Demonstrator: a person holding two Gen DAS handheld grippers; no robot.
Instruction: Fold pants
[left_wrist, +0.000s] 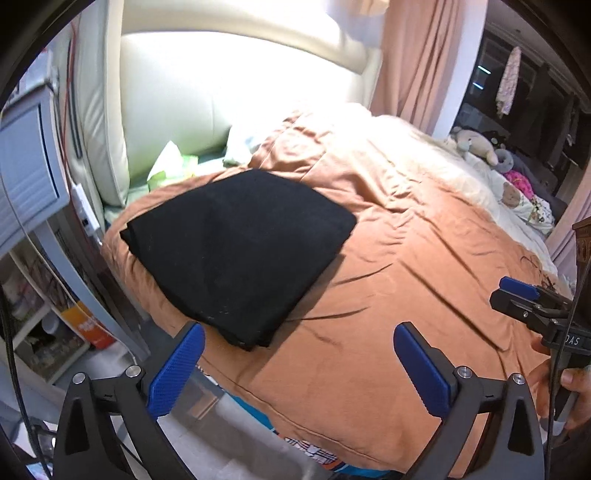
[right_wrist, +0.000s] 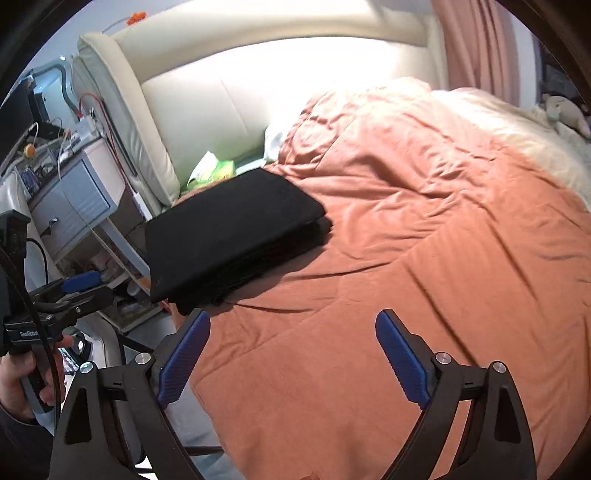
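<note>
Two claws released, nothing between their blue pads.
Folded black fabric pants (left_wrist: 236, 251) lie on the orange-brown quilted bed cover (left_wrist: 406, 258), 11 o'clock of the left claw (left_wrist: 299, 365) and the right claw (right_wrist: 291, 354).

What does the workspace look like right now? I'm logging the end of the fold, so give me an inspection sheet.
Surface: orange duvet on a bed, wrinkled.
Job's things: black pants folded into a flat stack near the bed's corner, nothing touching them.
Clutter: green tissue pack by the headboard; soft toys at the far side.
Grippers: left hand-held gripper open, empty; right hand-held gripper open, empty.
Cables: red wire and white cords at the nightstand.
Surroundings: cream headboard, pink curtain.
</note>
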